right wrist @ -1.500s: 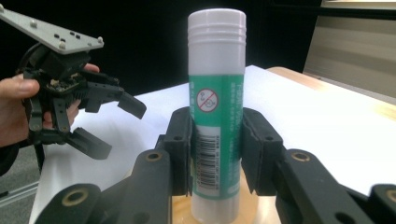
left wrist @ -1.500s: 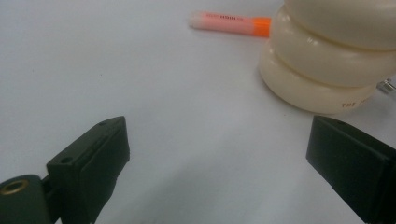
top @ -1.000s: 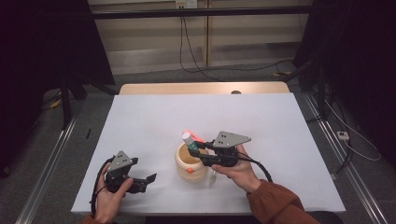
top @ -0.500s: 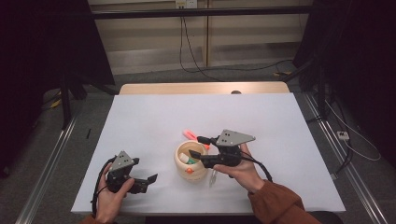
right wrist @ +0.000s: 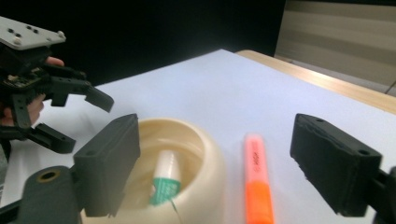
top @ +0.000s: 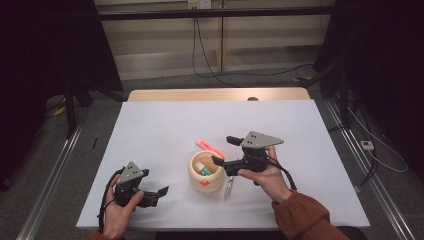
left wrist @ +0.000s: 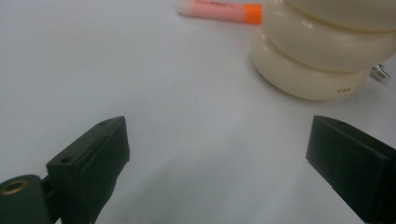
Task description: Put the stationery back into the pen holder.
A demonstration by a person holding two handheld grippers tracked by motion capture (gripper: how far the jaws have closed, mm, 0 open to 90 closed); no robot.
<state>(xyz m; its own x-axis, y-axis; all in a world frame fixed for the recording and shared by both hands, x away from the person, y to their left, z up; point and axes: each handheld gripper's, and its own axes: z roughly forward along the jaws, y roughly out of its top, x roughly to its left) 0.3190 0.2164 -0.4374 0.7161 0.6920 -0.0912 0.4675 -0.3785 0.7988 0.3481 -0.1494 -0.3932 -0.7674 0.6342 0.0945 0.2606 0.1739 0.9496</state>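
A cream round pot (top: 205, 175) stands near the table's front, and a white tube with a green label (top: 202, 167) lies inside it. An orange highlighter (top: 210, 147) lies flat on the table just behind the pot. My right gripper (top: 225, 151) hovers at the pot's right rim. Its jaws have just been opening, and they stand wide with nothing between them. In the right gripper view the pot (right wrist: 196, 154), the tube (right wrist: 164, 184) and the highlighter (right wrist: 257, 182) lie under the spread jaws. My left gripper (top: 156, 195) rests open on the table, left of the pot (left wrist: 322, 56).
A small metal piece (top: 229, 187) lies against the pot's right side, under my right hand. The white tabletop (top: 150, 130) ends in a wooden strip (top: 220, 95) at the back. Dark stands and cables are on the floor around the table.
The green-labelled tube was between the right jaws above the pot a second ago and now lies inside the pot. The right gripper opened and drew back to the right. The left gripper kept still.
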